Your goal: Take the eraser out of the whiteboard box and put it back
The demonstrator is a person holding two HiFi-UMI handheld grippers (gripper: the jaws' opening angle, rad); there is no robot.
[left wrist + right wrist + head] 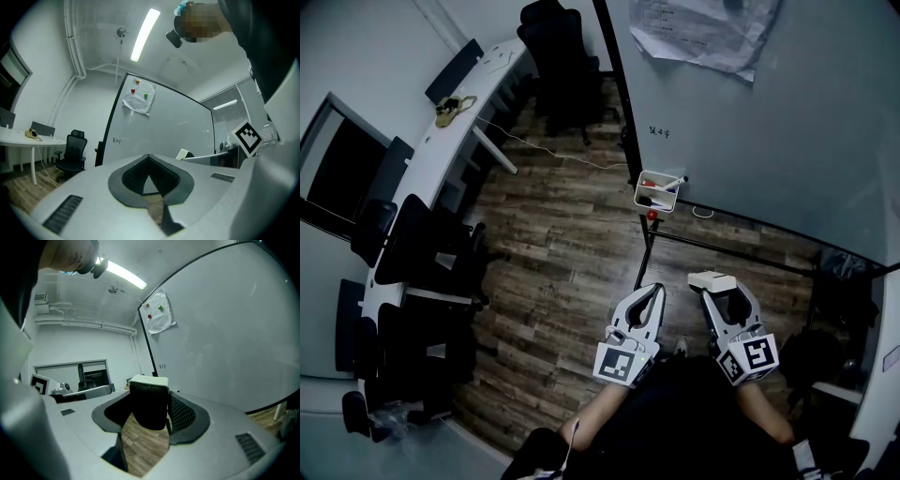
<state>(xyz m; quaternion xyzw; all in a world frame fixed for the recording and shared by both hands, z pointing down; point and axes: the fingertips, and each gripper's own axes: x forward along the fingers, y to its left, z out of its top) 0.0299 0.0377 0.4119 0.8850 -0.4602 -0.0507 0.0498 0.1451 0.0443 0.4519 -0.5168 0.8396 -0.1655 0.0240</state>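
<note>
Head view, lower centre: the left gripper (653,292) has its jaws together with nothing between them. Just beside it, the right gripper (719,292) is clamped on the eraser (712,279), white back upward. Farther up, the whiteboard box (657,192) hangs at the whiteboard's (787,141) lower left corner. A desk (469,103) lines the upper left.
</note>
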